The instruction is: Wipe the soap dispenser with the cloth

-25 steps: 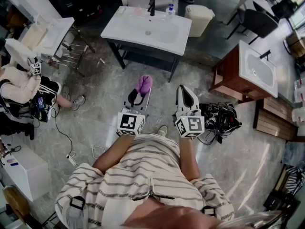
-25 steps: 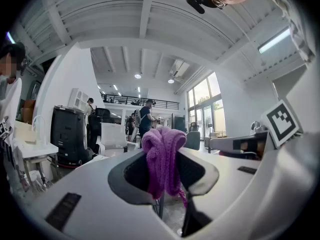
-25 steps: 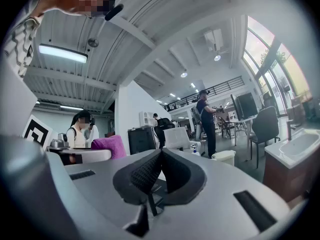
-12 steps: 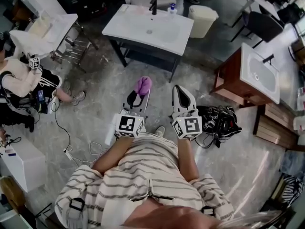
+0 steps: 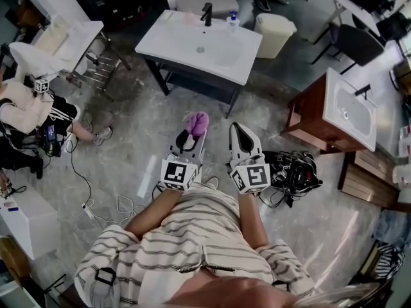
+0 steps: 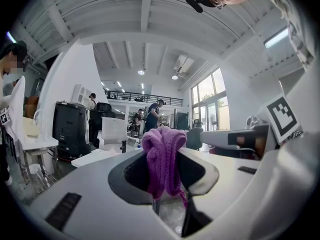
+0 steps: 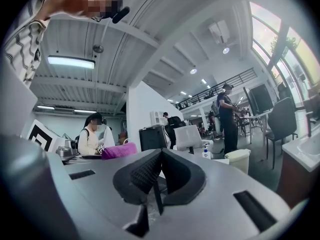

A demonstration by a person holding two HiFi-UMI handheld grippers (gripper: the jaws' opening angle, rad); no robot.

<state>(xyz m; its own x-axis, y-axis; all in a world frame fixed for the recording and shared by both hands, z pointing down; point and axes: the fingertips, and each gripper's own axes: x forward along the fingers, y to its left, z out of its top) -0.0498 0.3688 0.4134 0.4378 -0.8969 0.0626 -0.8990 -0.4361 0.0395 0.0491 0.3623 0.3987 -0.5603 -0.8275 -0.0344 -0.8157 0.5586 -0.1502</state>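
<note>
My left gripper (image 5: 194, 133) is shut on a purple cloth (image 5: 196, 123), which bunches up out of its jaws (image 6: 162, 149). My right gripper (image 5: 236, 131) is shut with nothing between its pads (image 7: 150, 176). Both are held level above the floor, side by side, pointing toward a white washbasin stand (image 5: 173, 47) some way ahead. The soap dispenser (image 5: 232, 19), a small clear bottle with a blue cap, stands at the back of that basin beside a black tap (image 5: 206, 11). In the right gripper view the soap dispenser (image 7: 205, 153) shows small and far off.
A cream bin (image 5: 275, 32) stands right of the basin stand. A wooden cabinet with a second basin (image 5: 334, 101) is at the right, with a black bag and cables (image 5: 294, 167) on the floor near it. A seated person (image 5: 26, 117) and a white rack (image 5: 61, 43) are at the left.
Both grippers sit a little lower in the head view than before, and the washbasin has shifted slightly. The cloth has stayed in the left gripper; the right stays shut.
</note>
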